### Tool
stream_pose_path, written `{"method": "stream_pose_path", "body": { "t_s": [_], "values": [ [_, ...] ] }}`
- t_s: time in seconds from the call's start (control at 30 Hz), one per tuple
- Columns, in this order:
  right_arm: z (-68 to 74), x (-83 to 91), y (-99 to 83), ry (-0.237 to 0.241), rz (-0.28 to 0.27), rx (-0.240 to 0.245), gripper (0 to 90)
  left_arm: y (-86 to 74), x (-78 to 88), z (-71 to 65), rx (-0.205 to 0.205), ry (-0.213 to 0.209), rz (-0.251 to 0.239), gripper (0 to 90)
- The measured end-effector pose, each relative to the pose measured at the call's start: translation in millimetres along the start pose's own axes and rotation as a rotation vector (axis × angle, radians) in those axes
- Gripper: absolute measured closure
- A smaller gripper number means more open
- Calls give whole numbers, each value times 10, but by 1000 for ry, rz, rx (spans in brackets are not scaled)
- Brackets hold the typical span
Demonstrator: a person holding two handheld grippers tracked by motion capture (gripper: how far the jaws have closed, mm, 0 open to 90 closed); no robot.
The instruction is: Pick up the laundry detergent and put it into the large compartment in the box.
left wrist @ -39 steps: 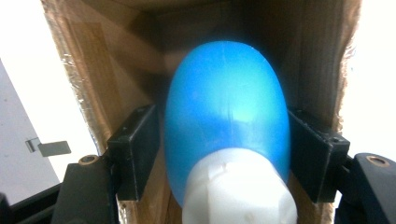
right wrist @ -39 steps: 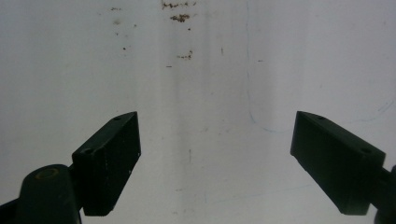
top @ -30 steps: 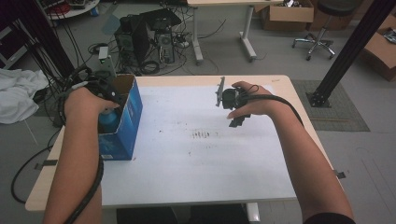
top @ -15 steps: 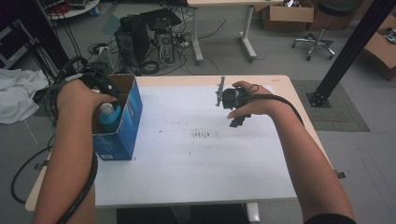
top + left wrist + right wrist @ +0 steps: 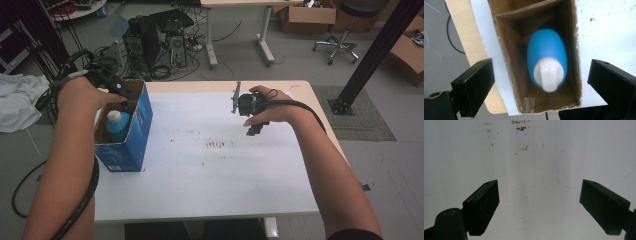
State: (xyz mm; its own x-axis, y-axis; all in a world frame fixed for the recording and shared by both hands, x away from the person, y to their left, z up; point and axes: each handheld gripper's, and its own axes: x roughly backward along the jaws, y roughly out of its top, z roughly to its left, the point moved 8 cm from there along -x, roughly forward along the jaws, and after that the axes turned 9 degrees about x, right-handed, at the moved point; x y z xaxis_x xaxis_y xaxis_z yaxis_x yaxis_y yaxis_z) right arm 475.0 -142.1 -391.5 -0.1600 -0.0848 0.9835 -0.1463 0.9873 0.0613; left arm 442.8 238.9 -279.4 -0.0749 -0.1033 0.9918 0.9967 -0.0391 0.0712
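bottle, blue with a white cap, stands inside the blue box at the left side of the high view. in the left gripper view it sits in the middle of the frame, with the brown cardboard walls close all around it. its long way runs up and down, so the white cap points up at the camera. the cap looks like a pump top, but i cannot tell for sure.

the left gripper hangs right over the box, and the bottle lies straight below it, between the two black jaws but lower down. the jaws have just been opening. now they stand wide, one at the lower left and one at the lower right of that frame, past both long walls of the box. they touch nothing. the left hand is much nearer the bottle than the right hand.

the right gripper is well apart, in the upper middle of the high view, over the bare white table. its jaws are wide too, with nothing between them, just some small dark marks on the table top.

i see pale marks on the side of the box in the high view, but they are too small to read. the bottle shows no words.
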Motion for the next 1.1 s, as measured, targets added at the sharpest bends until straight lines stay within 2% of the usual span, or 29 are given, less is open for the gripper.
{"method": "stream_pose_path", "body": {
  "t_s": [0.33,0.57,0.7,0.73,0.8,0.83,0.87,0.9,0.93,0.97,1.0,1.03,1.07,1.1],
  "values": [
    [3,36,-56,-2,4,-9,163,32,107,-86,-37,12,-9,17],
    [8,57,-79,-1,7,-12,163,75,224,-202,-88,-1,-37,2],
    [10,73,-105,1,11,-14,164,122,294,-311,-156,-16,-63,1],
    [10,73,-105,1,11,-14,164,122,294,-311,-156,-16,-63,1],
    [9,84,-122,0,10,-19,164,140,328,-387,-205,-29,-60,1],
    [9,84,-122,0,10,-19,164,140,328,-387,-205,-29,-60,1],
    [8,91,-133,-1,14,-20,164,140,335,-421,-234,-40,-52,1],
    [9,98,-152,1,16,-22,164,130,335,-504,-293,-55,-34,1],
    [10,100,-160,1,18,-25,163,127,332,-556,-328,-53,-29,1],
    [9,103,-172,1,19,-27,164,129,333,-589,-353,-52,-32,1],
    [9,103,-172,1,19,-27,164,129,333,-589,-353,-52,-32,1],
    [7,109,-187,1,21,-30,164,140,340,-691,-406,-80,-48,1],
    [8,108,-191,1,20,-31,164,145,341,-744,-426,-98,-56,1],
    [9,113,-196,4,22,-31,164,145,341,-744,-426,-98,-56,1]
  ]
}}
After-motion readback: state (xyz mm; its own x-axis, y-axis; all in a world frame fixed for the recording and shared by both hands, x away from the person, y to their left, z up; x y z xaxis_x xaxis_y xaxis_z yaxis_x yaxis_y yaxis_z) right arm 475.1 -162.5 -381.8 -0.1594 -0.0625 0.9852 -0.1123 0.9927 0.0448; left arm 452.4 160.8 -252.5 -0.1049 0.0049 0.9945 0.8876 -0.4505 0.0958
